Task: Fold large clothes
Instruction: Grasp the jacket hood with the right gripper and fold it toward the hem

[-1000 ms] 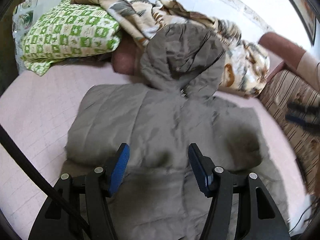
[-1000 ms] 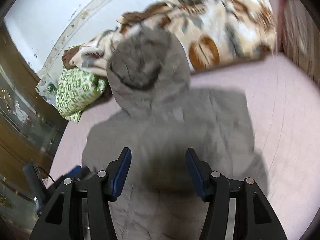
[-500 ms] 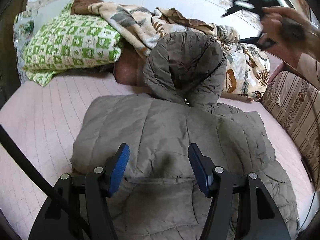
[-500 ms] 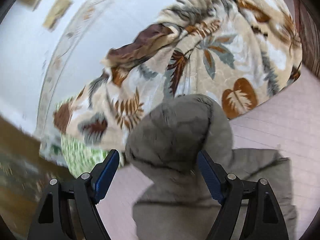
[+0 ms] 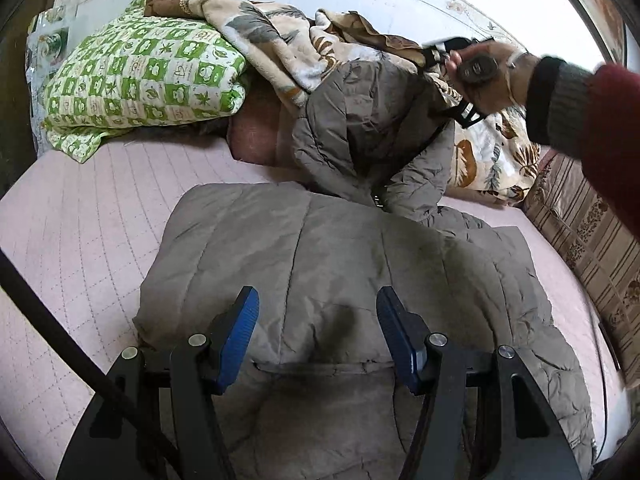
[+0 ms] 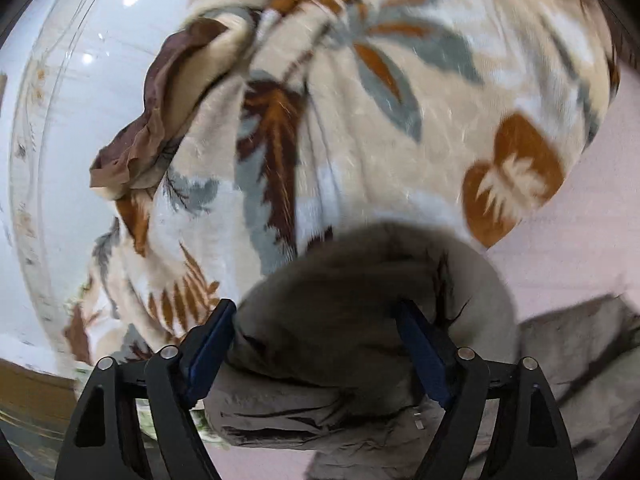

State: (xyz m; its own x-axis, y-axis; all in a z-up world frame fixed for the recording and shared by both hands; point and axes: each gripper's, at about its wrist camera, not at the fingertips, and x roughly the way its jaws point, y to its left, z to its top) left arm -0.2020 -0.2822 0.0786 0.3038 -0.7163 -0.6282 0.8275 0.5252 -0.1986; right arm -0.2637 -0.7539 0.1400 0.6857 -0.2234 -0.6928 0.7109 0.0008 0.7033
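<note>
Your left gripper [image 5: 316, 336] hovers half-open and empty over the folded body of the grey jacket [image 5: 340, 264] on the pink bed [image 5: 88, 216]. Your right gripper [image 6: 316, 344] has just been narrowing around the hood [image 6: 360, 280], pads seemingly pressing in. Hood fold in hand, I judge: next, grip firmly and bring it toward you. Leaf-print blanket [image 6: 360, 100] lies beyond.

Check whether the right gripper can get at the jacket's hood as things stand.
Probably yes. The right gripper is already at the hood, its closing jaws straddling the fabric, with nothing between; the leaf-print blanket lies behind it.
</note>
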